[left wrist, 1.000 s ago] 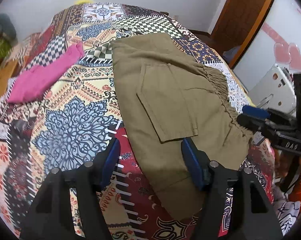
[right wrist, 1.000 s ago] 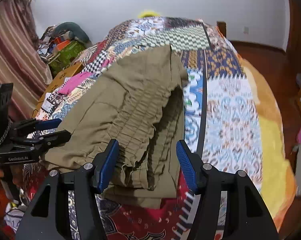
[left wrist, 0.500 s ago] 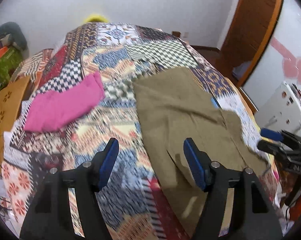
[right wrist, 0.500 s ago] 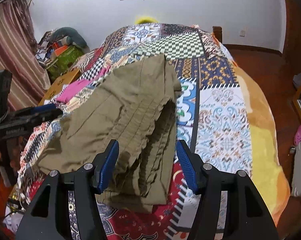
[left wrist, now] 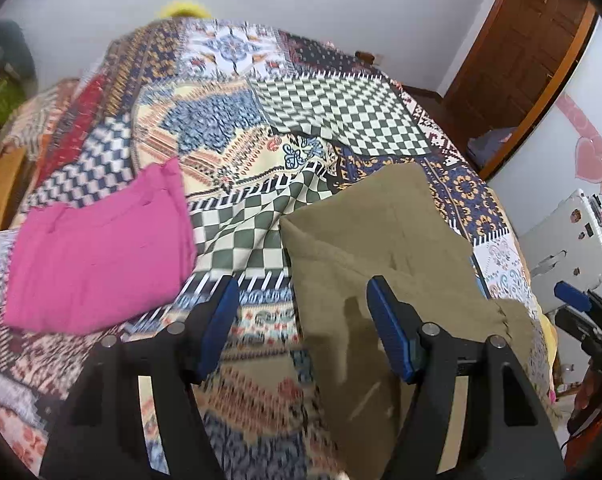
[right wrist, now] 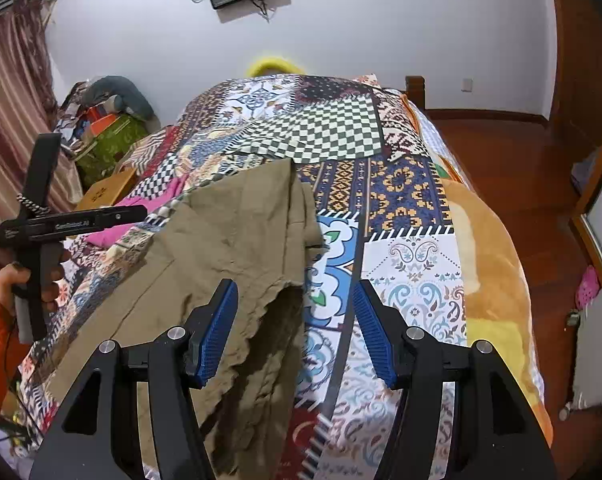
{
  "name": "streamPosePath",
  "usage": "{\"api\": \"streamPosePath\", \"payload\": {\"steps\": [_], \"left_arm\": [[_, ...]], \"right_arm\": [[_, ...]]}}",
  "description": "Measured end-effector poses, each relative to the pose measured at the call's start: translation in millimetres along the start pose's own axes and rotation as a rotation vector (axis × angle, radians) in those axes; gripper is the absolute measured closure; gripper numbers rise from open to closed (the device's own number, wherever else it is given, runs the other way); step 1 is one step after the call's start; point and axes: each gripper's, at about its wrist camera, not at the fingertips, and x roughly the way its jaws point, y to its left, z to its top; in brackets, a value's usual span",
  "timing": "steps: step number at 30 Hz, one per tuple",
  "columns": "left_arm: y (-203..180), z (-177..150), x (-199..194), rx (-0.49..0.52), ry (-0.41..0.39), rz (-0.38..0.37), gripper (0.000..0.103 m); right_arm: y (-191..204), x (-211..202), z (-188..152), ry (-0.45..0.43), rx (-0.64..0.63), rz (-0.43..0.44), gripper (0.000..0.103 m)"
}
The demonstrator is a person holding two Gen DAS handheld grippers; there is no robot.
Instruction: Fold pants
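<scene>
Olive pants (left wrist: 381, 240) lie folded lengthwise on the patchwork bed (left wrist: 321, 112), leg end away from me. My left gripper (left wrist: 301, 320) hovers open over their left edge, nothing between its blue pads. In the right wrist view the same pants (right wrist: 229, 248) show their gathered waistband nearest the camera. There my right gripper (right wrist: 297, 320) stands open above the waistband's right edge, its pads apart from the cloth. A hand with an orange sleeve holds the left gripper (right wrist: 137, 213) at the far left. The right gripper (left wrist: 561, 302) shows at the left wrist view's right edge.
A folded pink garment (left wrist: 97, 248) lies left of the pants. An orange-yellow blanket (right wrist: 489, 248) hangs at the bed's right edge, with wooden floor (right wrist: 513, 152) beyond. Boxes and bags (right wrist: 109, 136) crowd the bed's left side. A white appliance (left wrist: 569, 244) stands at right.
My left gripper has travelled along the bed toward the leg end, so the pink garment looms larger. My right gripper has edged forward over the waistband. The pants have not moved.
</scene>
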Motion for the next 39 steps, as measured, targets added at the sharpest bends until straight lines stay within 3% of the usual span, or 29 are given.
{"api": "streamPosePath", "payload": {"steps": [5,11,15,19,22,26,34,39], "left_arm": [[7,12,37,-0.003,0.074,-0.074,0.050],[2,20,61,0.015,0.101,-0.138,0.052],[-7,26,69,0.053,0.098,-0.119,0.054],[-7,30,71,0.063,0.101,-0.066,0.083],[-3,28,66,0.053,0.098,-0.052,0.091],[-4,18,53,0.085,0.078,0.006,0.095],[22,-11,5,0.002,0.036,0.071,0.096],[36,-49,-29,-0.041,0.018,0.113,0.096]], "right_arm": [[-11,15,0,0.024,0.019,-0.010,0.047],[-22,23,-3,0.042,0.051,-0.012,0.047],[-26,23,-5,0.046,0.063,-0.013,0.047],[-27,19,-4,0.038,0.070,-0.016,0.047],[-28,13,-2,0.027,0.074,-0.015,0.047],[-26,1,0,0.003,0.071,-0.013,0.047],[-15,-26,-8,-0.015,0.049,-0.017,0.047],[-11,-36,-15,-0.003,0.035,-0.027,0.047]]}}
